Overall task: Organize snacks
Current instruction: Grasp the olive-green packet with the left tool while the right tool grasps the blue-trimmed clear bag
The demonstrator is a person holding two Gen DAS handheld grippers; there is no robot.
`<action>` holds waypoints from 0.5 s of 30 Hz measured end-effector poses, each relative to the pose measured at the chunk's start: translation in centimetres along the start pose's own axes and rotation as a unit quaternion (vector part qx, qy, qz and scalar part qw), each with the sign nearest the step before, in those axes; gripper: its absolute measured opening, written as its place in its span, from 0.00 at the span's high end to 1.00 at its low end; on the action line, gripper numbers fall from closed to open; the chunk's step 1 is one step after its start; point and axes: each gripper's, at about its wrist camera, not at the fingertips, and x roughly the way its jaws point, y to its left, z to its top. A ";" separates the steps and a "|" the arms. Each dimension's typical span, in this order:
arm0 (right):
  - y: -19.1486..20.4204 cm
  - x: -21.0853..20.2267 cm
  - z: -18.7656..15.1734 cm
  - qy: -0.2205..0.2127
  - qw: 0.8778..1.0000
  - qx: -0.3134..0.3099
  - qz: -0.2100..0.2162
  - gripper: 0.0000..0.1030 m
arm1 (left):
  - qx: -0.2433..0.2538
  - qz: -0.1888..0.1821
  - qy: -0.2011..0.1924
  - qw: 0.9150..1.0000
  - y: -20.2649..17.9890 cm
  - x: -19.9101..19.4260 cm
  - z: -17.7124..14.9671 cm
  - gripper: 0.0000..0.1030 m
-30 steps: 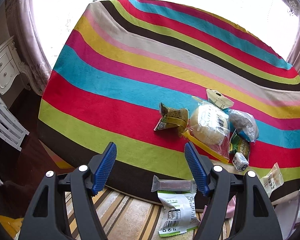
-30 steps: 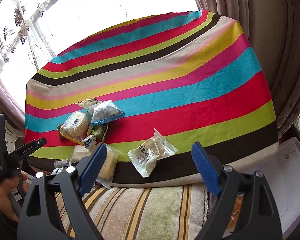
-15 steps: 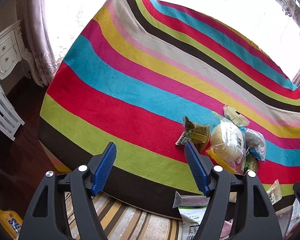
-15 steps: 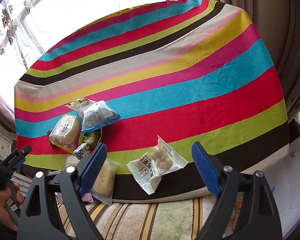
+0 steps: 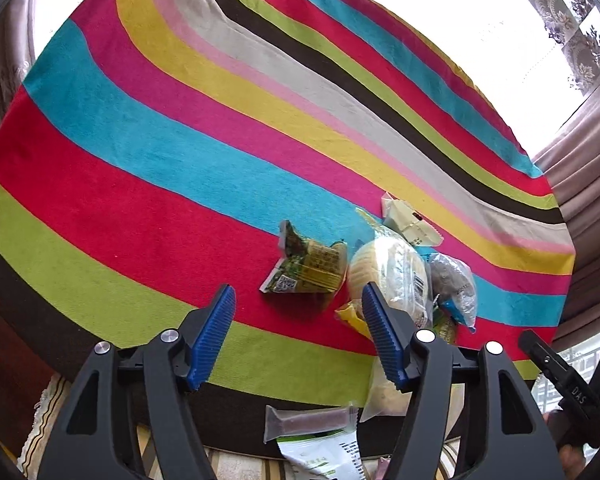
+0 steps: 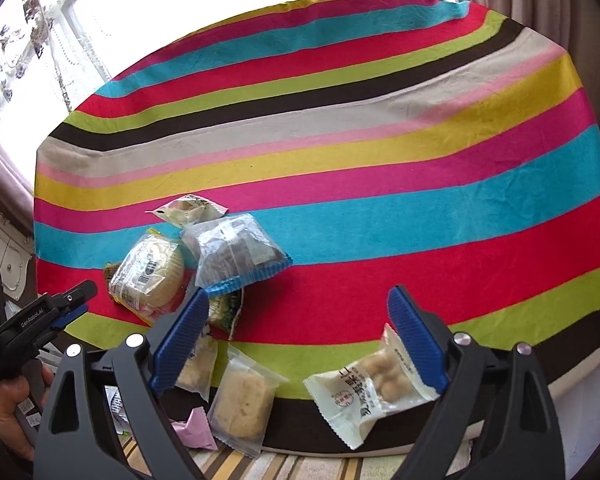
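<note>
Striped cloth (image 5: 140,184): green packet (image 5: 308,268) beyond the left tongs (image 5: 298,332).

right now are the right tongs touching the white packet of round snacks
Cannot tell. In the right wrist view the white packet lies at the cloth's near edge, its corner overlapped by the blue pad of the open right tongs; nothing shows contact or gap.
</note>
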 end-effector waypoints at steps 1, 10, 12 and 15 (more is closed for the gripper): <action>0.5 0.4 0.4 0.003 1.000 -0.010 0.003 0.11 | -0.026 -0.032 0.016 0.999 0.5 0.4 0.1 0.44; 4.0 3.6 2.3 0.016 0.997 -0.076 0.016 0.11 | -0.170 -0.139 0.073 0.973 3.1 2.5 0.3 0.44; 4.2 4.3 2.6 0.020 0.996 -0.080 0.015 0.11 | -0.189 -0.149 0.080 0.967 3.4 3.1 0.1 0.44; 4.3 5.5 3.0 0.029 0.996 -0.081 0.015 0.11 | -0.203 -0.150 0.080 0.964 3.3 3.8 0.3 0.43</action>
